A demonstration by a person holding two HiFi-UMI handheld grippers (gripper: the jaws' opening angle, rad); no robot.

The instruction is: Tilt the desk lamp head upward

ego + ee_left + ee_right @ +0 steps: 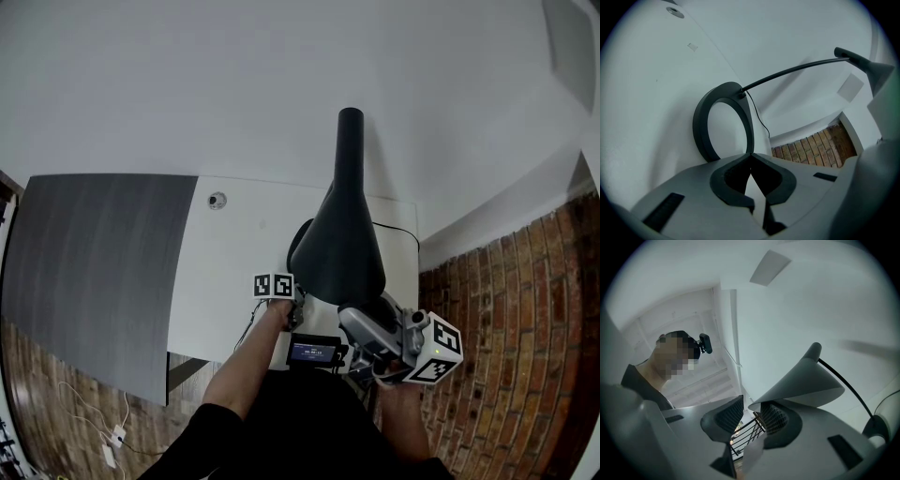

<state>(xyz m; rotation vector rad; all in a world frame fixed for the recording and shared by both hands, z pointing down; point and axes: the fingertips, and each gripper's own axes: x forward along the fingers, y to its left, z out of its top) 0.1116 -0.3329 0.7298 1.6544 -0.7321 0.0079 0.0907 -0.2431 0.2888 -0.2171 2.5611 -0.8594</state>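
Observation:
The black desk lamp's cone head (339,246) fills the middle of the head view, over the white desk (234,253). In the left gripper view its ring base (724,121) lies flat and a thin arm (787,71) arcs up to the head (876,70). My left gripper (751,155) is shut and holds nothing, its tips at the ring's near rim; I cannot tell whether they touch. My right gripper (751,412) points upward and is open. The head's lower rim (801,385) reaches in between its jaws beside the right pad (777,418), while the left pad stands apart from it.
A dark grey panel (94,272) adjoins the desk on the left. The lamp's cable (761,123) runs off behind the base. Brick floor (506,309) lies to the right, white wall behind. A person with a head camera (705,344) shows in the right gripper view.

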